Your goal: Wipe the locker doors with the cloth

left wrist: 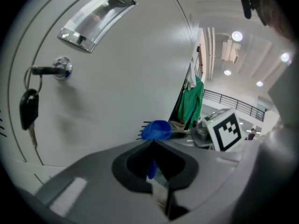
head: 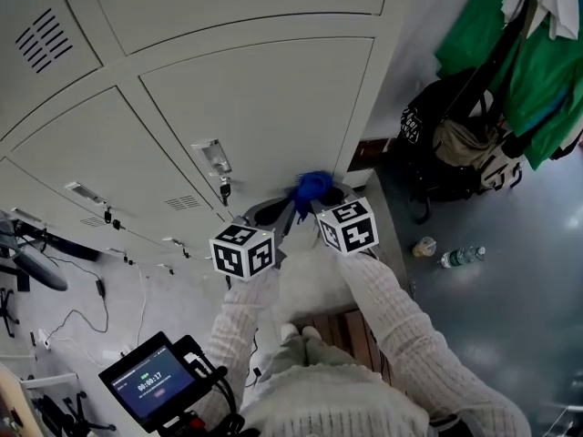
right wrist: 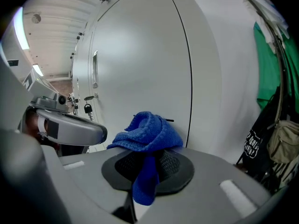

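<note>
Head view: two hand-held grippers meet at the lower right corner of a pale grey metal locker door [head: 264, 107]. The left gripper [head: 279, 209] and right gripper [head: 319, 206] converge on a bunched blue knitted cloth [head: 312, 188], which sits against that corner. A key with a black fob [head: 224, 189] hangs from the lock at the door's left edge. Right of the door hang green garments [head: 510, 53] above a black bag [head: 446, 126].

Left gripper view: the left gripper [left wrist: 153, 141] has its jaws drawn together, with a narrow strip of the cloth [left wrist: 156, 129] pinched between them and the rest bulging past the tips, close to the door [left wrist: 126, 69]. The key [left wrist: 28, 107] dangles at the door's left.

Right gripper view: the right gripper [right wrist: 148, 155] is clamped on the cloth [right wrist: 147, 132], which heaps above the dark pads while a tail hangs down between them. The door [right wrist: 140, 55] stands just behind it.
</note>
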Available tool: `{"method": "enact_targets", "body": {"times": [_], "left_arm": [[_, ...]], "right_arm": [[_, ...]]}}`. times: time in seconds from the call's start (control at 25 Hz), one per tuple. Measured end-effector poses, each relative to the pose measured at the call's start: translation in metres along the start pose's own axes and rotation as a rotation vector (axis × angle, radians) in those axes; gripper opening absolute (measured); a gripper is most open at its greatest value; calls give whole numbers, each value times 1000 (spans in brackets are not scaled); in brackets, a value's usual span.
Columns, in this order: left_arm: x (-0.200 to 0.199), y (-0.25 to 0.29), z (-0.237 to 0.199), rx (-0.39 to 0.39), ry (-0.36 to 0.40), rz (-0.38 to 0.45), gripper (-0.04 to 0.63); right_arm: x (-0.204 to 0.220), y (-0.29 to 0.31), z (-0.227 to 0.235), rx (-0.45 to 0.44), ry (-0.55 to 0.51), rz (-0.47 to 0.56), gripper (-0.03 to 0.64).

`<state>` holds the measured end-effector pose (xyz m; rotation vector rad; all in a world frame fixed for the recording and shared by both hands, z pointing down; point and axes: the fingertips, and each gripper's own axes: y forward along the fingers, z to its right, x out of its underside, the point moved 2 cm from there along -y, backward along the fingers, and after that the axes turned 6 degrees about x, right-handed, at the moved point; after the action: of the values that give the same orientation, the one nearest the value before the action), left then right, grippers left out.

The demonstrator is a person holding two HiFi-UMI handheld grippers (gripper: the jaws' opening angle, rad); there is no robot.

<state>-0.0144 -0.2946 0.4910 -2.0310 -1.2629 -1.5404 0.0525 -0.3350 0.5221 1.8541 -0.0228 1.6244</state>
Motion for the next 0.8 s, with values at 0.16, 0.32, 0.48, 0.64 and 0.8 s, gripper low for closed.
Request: {"method": "enact_targets", "body": {"times": [0.16,0.32,0.48,0.64,0.8], "left_arm": [[9,-1,-3,2,-24,-15,5],[12,-3,-6,-4,-29,-21,6],[14,-4,-7,-1,-37,-20,5],[14,-7,-6,-8,-25,-24,6],[7,-25,-1,-25,-23,4,6]], "right_arm": [[11,6,0,10,17,-42,49],[17,9,0,10,22,-66,49],[16,8,-1,19,25,-68,49],[12,0,-8,7,15,-42,49],[1,-25,-27,-25,-9,19,49]]}}
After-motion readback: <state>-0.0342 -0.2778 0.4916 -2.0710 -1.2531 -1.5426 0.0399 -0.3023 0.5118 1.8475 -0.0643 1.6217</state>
